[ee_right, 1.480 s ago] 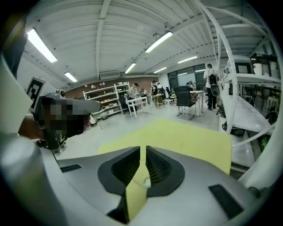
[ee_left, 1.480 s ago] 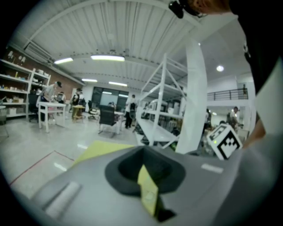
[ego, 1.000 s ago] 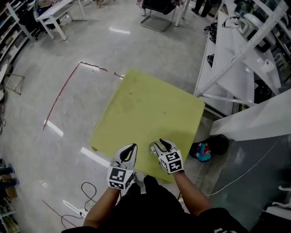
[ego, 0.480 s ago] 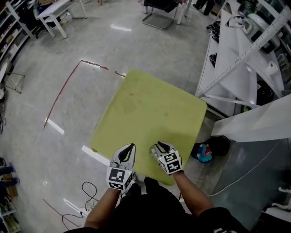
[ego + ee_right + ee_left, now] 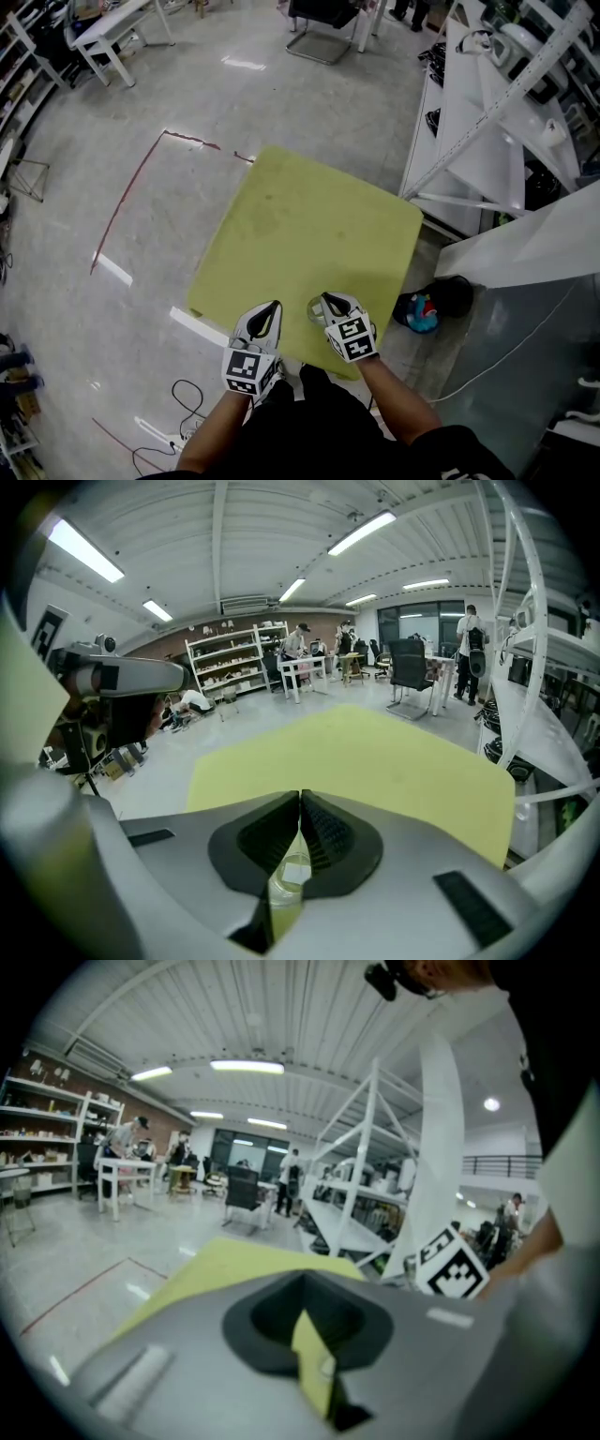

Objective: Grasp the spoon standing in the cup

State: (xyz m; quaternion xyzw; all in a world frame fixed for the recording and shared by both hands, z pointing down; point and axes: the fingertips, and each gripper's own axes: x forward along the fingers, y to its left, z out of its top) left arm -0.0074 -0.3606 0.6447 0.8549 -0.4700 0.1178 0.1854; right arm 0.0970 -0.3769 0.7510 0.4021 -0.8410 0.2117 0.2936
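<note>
Item: clear glass cup, upright at the near edge of the yellow-green table, directly under my right gripper. Spoon: not surely made out; a pale patch inside the glass may be it. Right jaws have just been closing and are now pressed together, with nothing plainly between them. Left gripper: jaws together, empty, near the cup.

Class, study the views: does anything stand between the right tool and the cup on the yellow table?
Nothing visible does. The right tool sits just above the cup; its jaws have just been closing and meet at the tips. No spoon can be made out between them.
</note>
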